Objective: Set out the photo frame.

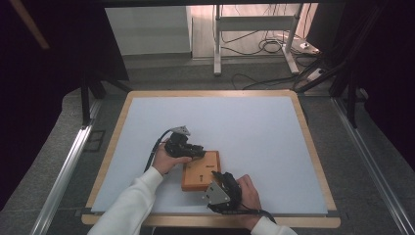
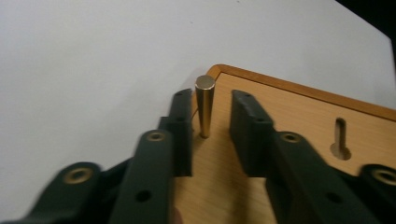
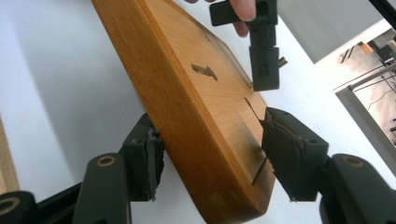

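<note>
Right tongs (image 3: 212, 154): being held lowest in the high view, at the near edge of the wooden board (image 1: 199, 171); one jaw is being placed at each side of the board's thickness. The left pad seems to be touching the rim, the right pad looks just apart from the top face, so a firm grip cannot be confirmed.
Reason for this hold: probably the board is being steadied, so that it is not sliding while the pin is being handled.
Wooden board: being kept on the white table (image 1: 254, 127), near its front middle; a keyhole slot (image 2: 341, 140) is being shown in its top face.
Brass pin (image 2: 204, 106): being left standing upright in a hole near the board's corner.
Left tongs (image 2: 212, 133): being held around the pin with the jaws narrow but not pressing; a gap is being kept between the pin and the right jaw, while the left jaw is just beside it.
Step judged: the pin is being either released after seating or approached for pulling; which one cannot be told.
Risk judged: the pin could be tilted if the jaws are being moved sideways.
</note>
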